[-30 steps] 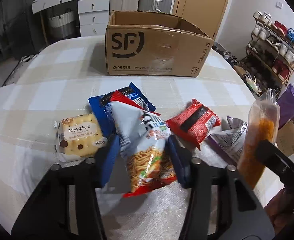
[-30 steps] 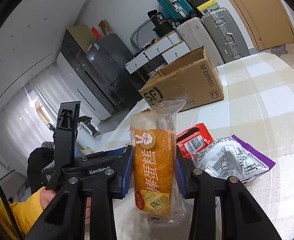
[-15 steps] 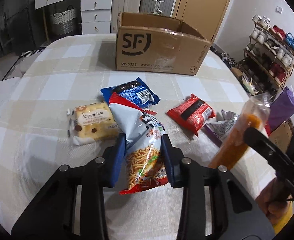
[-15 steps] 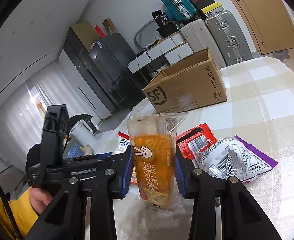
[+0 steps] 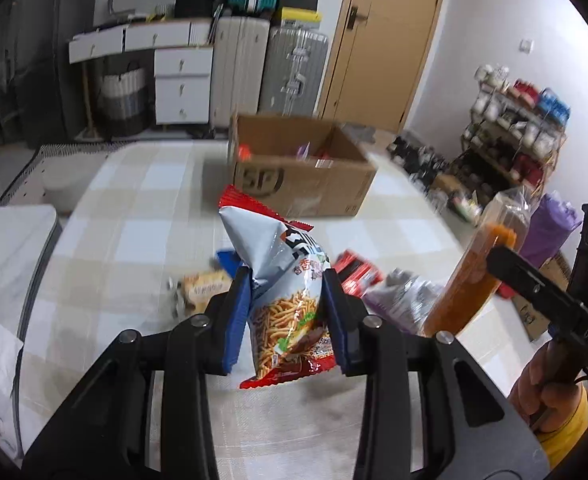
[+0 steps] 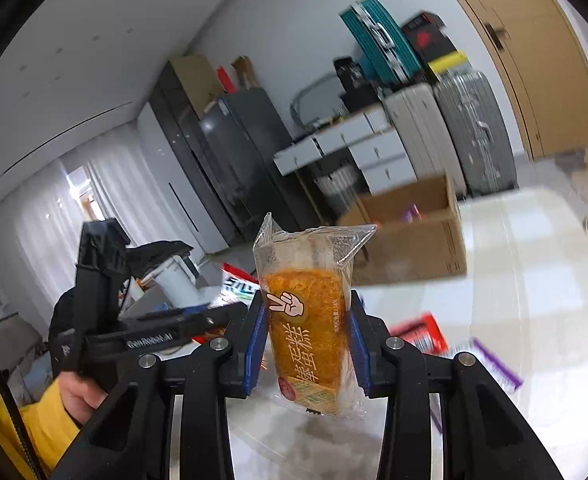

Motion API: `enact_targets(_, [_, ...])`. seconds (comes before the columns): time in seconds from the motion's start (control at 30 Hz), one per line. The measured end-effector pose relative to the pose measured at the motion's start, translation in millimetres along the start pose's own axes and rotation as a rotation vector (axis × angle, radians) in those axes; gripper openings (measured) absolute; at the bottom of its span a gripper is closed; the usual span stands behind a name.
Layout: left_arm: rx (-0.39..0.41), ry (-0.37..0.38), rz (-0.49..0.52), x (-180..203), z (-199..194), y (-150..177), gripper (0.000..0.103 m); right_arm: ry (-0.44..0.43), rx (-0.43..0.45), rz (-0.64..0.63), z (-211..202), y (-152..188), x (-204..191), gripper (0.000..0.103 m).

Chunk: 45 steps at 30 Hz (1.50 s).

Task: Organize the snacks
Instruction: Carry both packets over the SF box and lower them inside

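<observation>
While the left hand-held gripper (image 5: 288, 312) clamps the noodle-snack bag (image 5: 284, 280) and the right hand-held gripper (image 6: 305, 344) clamps the orange cake pack (image 6: 307, 320), both clear of the tabletop (image 5: 134, 216), each load needs carrying level over the open cardboard box (image 5: 297, 178) before release.

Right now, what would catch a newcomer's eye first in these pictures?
Two black grippers each hold up a snack above the checked tablecloth: the left gripper pinches a silver-and-red bag of noodle sticks, the right gripper a clear-wrapped orange cake bar. Behind stands an open brown cardboard box.
</observation>
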<state>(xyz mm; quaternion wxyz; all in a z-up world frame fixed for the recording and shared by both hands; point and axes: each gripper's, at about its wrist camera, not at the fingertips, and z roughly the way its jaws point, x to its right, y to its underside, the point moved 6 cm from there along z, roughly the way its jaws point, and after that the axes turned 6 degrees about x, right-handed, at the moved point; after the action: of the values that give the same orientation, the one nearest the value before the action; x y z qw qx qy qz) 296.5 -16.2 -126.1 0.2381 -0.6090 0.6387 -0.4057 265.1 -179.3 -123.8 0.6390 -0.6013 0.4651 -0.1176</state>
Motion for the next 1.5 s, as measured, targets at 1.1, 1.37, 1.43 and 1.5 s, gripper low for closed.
enact_targets(1.1, [0.115,0.086,0.031,7,-48,-106,0.028,0.076,-0.099,0.015,63,-92,-36,0.033])
enact_targets(1.37, [0.028,0.105,-0.003,-10,18,-79,0.026,0.109,-0.146,0.093,80,-61,8,0.031])
enact_targets(1.43, [0.023,0.102,0.007,-11,28,-79,0.026,0.115,-0.148,0.080,81,-63,9,0.031])
enact_targets(1.5, [0.027,0.099,0.013,-12,36,-85,0.026,0.117,-0.144,0.067,83,-73,9,0.031])
